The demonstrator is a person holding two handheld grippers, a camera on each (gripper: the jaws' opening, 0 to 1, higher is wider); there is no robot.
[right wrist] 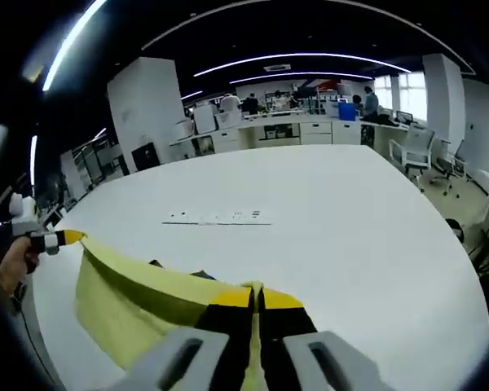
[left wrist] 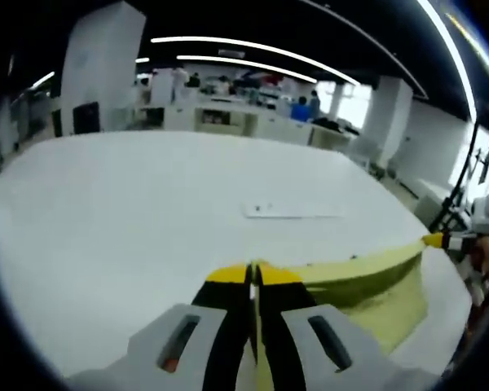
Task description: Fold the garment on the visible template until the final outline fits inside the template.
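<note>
Since the yellow garment [right wrist: 138,297] hangs limp and light between them, both the left gripper [left wrist: 253,277] and right gripper [right wrist: 255,293] pinch its top edge at opposite ends, jaws closed on cloth.

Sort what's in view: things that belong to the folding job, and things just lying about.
Job: yellow garment; left gripper and right gripper, each shut on its edge; white table.
Lying about: flat white strip on the table; office chair.
</note>
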